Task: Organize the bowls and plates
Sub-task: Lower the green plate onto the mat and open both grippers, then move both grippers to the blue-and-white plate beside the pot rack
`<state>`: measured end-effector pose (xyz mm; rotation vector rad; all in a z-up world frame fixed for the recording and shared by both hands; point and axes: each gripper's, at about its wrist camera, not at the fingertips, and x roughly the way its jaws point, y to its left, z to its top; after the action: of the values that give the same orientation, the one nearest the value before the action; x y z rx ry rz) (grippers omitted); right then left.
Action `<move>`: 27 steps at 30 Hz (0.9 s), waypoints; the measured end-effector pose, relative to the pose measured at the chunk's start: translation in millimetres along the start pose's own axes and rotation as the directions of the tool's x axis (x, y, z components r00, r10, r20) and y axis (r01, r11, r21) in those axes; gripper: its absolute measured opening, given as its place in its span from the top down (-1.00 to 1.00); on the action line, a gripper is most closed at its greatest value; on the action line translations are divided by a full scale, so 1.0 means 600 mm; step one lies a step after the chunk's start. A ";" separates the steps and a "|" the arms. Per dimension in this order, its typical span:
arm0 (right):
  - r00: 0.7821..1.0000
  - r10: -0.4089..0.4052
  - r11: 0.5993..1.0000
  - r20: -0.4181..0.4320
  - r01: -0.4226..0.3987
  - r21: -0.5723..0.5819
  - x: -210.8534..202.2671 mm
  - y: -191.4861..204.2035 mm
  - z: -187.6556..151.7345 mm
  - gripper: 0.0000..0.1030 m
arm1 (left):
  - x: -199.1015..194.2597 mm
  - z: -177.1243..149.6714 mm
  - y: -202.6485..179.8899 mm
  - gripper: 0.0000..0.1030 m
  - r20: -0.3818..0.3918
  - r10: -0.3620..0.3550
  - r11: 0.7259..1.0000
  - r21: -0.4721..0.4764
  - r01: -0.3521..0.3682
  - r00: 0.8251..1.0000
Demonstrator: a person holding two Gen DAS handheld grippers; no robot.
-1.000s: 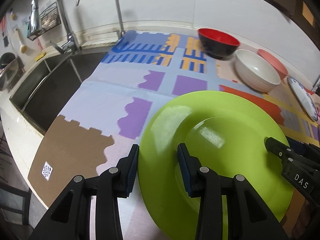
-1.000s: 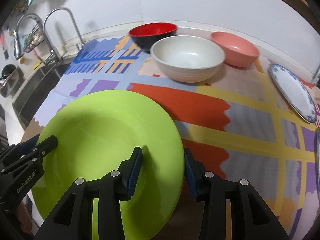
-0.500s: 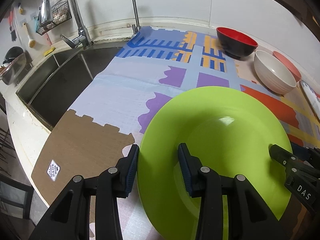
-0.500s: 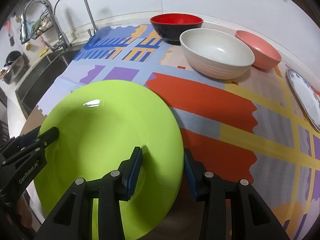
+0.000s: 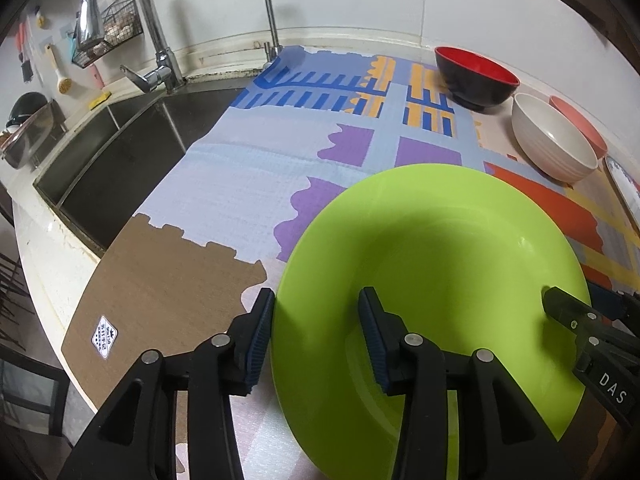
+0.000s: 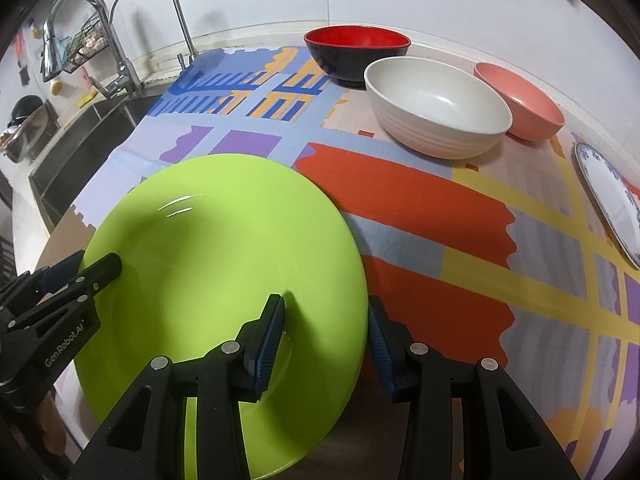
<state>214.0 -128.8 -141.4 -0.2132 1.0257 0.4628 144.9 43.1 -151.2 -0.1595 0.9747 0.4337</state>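
A large lime-green plate (image 5: 432,280) is held over the patterned mat, seen too in the right wrist view (image 6: 224,264). My left gripper (image 5: 316,332) straddles its left rim, one finger outside and one over the plate. My right gripper (image 6: 326,340) straddles its right rim the same way. Both jaws stand wide and I cannot tell whether the pads press the rim. At the back stand a red-and-black bowl (image 6: 356,52), a white bowl (image 6: 436,104) and a pink bowl (image 6: 520,100). A blue-rimmed white plate (image 6: 612,200) lies at the right.
A steel sink (image 5: 116,160) with two faucets (image 5: 160,60) lies to the left of the mat. A brown board (image 5: 160,300) covers the counter's front left corner. The counter edge runs close below. A wall stands behind the bowls.
Both grippers and the green plate have moved back and leftward together toward the counter's front; the bowls now sit farther away and more of the sink shows.
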 end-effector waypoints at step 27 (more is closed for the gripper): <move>0.977 -0.064 0.995 0.206 0.047 0.083 -0.127 -0.060 0.014 -0.51 | -0.135 0.048 -0.071 -0.93 0.239 -0.107 0.992 0.095 0.086 0.965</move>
<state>204.1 -178.0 -73.2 -0.1206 0.8286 0.3851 146.0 -9.2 -70.8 -0.0745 0.7388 0.3136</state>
